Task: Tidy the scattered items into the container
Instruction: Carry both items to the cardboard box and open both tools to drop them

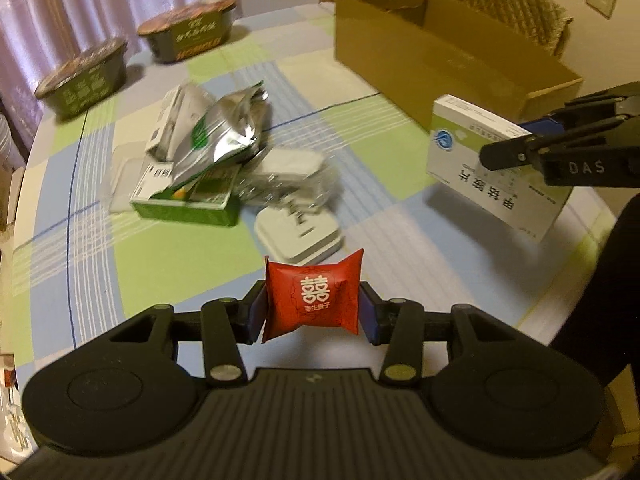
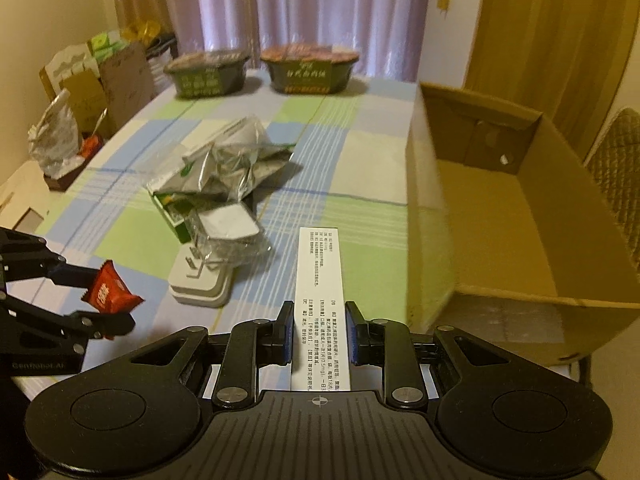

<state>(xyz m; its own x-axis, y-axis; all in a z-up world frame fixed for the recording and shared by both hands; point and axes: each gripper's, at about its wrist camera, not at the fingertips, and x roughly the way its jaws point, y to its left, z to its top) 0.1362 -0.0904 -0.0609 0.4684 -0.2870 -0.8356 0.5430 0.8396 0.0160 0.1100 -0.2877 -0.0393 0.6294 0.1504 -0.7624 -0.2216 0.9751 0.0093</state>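
My left gripper (image 1: 313,312) is shut on a small red packet (image 1: 314,300) with white characters, held above the checked tablecloth; the same red packet (image 2: 109,294) shows at the left of the right wrist view. My right gripper (image 2: 319,334) is shut on a white medicine box (image 2: 320,304), held edge-on just left of the open cardboard box (image 2: 500,216). In the left wrist view that medicine box (image 1: 492,168) hangs in front of the cardboard box (image 1: 420,64). A heap of silver foil pouches (image 1: 216,132), a green box (image 1: 188,196) and white trays (image 1: 298,236) lies mid-table.
Two green instant-noodle bowls (image 2: 208,74) (image 2: 310,70) stand at the table's far edge by the curtain. Cartons and bags (image 2: 92,80) crowd the left side beyond the table. A woven chair (image 2: 620,176) stands behind the cardboard box. The box interior holds nothing visible.
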